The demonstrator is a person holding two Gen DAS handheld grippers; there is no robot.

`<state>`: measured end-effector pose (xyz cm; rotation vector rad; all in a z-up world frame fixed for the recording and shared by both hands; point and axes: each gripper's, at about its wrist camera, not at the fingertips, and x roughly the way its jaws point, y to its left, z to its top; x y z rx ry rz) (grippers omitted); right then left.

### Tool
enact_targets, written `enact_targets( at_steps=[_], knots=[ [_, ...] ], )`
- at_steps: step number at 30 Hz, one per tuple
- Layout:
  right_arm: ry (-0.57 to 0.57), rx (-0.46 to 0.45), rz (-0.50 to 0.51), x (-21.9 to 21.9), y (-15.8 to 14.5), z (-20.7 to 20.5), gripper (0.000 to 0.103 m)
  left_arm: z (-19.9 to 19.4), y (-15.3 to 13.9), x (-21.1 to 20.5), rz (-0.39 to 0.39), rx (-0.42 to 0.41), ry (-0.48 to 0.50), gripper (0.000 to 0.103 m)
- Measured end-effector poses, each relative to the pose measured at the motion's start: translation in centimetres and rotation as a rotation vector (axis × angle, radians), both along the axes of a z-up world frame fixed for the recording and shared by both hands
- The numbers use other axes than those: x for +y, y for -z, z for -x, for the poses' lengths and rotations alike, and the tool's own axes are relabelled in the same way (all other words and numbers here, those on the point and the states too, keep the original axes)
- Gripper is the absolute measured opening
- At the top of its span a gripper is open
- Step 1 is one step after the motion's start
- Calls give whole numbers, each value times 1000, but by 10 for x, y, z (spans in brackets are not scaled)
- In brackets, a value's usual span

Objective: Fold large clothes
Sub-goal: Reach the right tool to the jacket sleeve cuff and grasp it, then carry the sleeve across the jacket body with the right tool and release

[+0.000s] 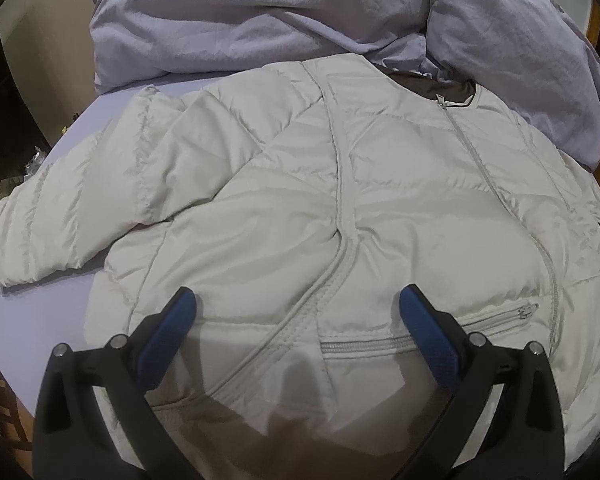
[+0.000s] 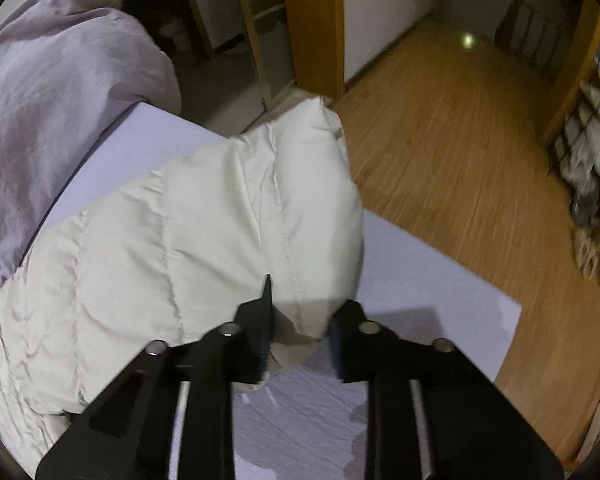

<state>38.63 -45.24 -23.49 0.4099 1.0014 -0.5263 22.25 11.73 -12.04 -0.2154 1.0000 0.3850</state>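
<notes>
White jacket (image 1: pixel 340 208): flat on lilac bed sheet (image 1: pixel 32 320), zipped front up.
Left gripper (image 1: pixel 298 312): jaws wide apart, holding nothing, hem between and below them.
Right gripper (image 2: pixel 300 320): jaws narrowed onto sleeve (image 2: pixel 260 216) cuff.

Pale cream quilted puffer jacket (image 1: pixel 300 208), laid flat, front up, on lavender bed sheet (image 1: pixel 32 320). Main zip closed to collar; dark lining shows at neck opening. Zipped pocket near hem, closed. One sleeve spread out to the side w/ cuff near sheet edge. Other sleeve (image 2: pixel 260 208) raised off sheet in right wrist view, puffy, bent over, cuff end lowest.
</notes>
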Motion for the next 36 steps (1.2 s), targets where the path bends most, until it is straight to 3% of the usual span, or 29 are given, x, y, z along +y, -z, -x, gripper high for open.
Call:
enact_targets(
  at_steps=[6,12,23,36],
  knots=[
    [-106,-90,71,38,-38,-15,18,1,6,0,8,-8,-3,101],
    [-268,-155,57,94,-65,-29,18,2,9,2,20,-23,-7,101],
    [-702,-134,19,270,-49,-40,17,5,14,2,25,-60,-14,101],
    [-955,-35,-35,400,-9,-14,18,7,16,5,46,-82,-15,101]
  ],
)
